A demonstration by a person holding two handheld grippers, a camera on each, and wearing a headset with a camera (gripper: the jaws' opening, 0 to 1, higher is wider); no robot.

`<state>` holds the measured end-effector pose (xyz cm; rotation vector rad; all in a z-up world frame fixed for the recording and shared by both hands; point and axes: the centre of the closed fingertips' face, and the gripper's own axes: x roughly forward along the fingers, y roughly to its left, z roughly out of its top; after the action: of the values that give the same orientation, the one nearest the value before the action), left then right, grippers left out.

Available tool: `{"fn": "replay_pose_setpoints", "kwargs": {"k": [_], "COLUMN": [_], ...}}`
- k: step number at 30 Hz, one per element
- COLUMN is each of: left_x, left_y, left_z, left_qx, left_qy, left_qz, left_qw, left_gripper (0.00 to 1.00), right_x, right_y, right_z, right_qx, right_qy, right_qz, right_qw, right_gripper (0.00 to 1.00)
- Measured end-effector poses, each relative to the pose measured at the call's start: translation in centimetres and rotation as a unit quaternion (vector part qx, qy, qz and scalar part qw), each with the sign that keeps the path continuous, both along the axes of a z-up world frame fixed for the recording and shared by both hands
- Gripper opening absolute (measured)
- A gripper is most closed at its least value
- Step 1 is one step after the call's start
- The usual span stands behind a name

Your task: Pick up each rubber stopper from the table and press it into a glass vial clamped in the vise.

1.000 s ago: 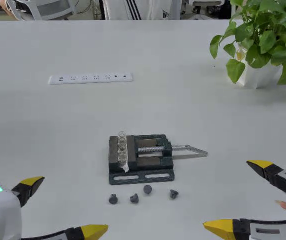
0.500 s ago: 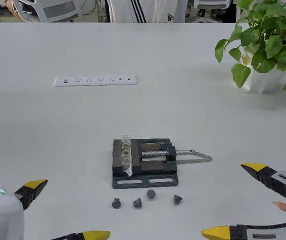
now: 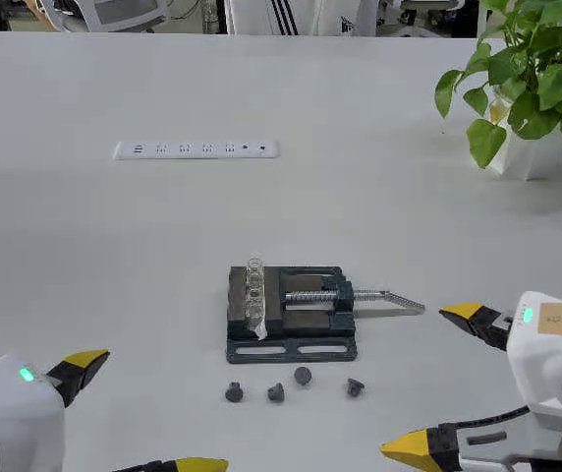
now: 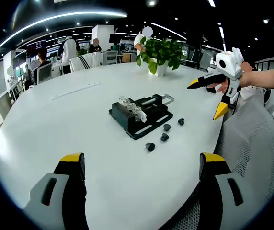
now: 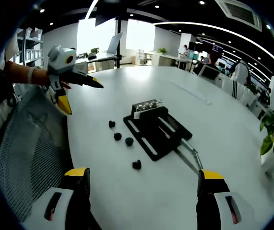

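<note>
Jaws wide apart on left tool (image 3: 145, 413), likewise right tool (image 3: 430, 382), both empty, flanking stoppers (image 3: 303, 375)

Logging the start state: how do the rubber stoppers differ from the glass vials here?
The stoppers are dark grey and opaque; the vials are clear glass. The stoppers lie loose and scattered on the table; the vials stand upright in a row, clamped in the vise. Both sit untouched.

open office: desks (image 5: 161, 60), chairs (image 3: 114, 12)
</note>
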<state>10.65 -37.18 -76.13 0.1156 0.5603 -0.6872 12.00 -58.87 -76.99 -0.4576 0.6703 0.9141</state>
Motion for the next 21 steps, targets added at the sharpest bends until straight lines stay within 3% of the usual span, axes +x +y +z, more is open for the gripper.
{"fn": "replay_pose_setpoints", "kwargs": {"k": [3,6,10,18,21], "left_x": [0.0,-0.1,-0.1,-0.1,-0.2], "left_y": [0.0,0.0,0.0,0.2,0.1], "left_z": [-0.1,-0.2,-0.2,-0.4,-0.4], "left_qx": [0.001,0.007,0.009,0.007,0.004], "left_qy": [0.0,-0.003,-0.002,0.0,0.0], "left_qz": [-0.002,-0.004,-0.006,-0.003,-0.003], "left_qw": [1.0,1.0,0.9999,1.0,1.0], "left_gripper": [0.99,0.99,0.99,0.99,0.99], "right_x": [0.0,0.2,0.4,0.5,0.5], "right_y": [0.3,0.5,0.8,1.3,1.6], "right_z": [-0.4,-1.3,-1.8,-3.0,-3.5], "right_qx": [-0.011,-0.027,-0.04,-0.06,-0.069], "right_qy": [0.007,0.019,0.021,0.031,0.032], "right_qz": [0.014,0.024,0.032,0.045,0.056], "right_qw": [0.9998,0.9992,0.9984,0.9967,0.9956], "right_gripper": [0.88,0.78,0.75,0.59,0.48]}}
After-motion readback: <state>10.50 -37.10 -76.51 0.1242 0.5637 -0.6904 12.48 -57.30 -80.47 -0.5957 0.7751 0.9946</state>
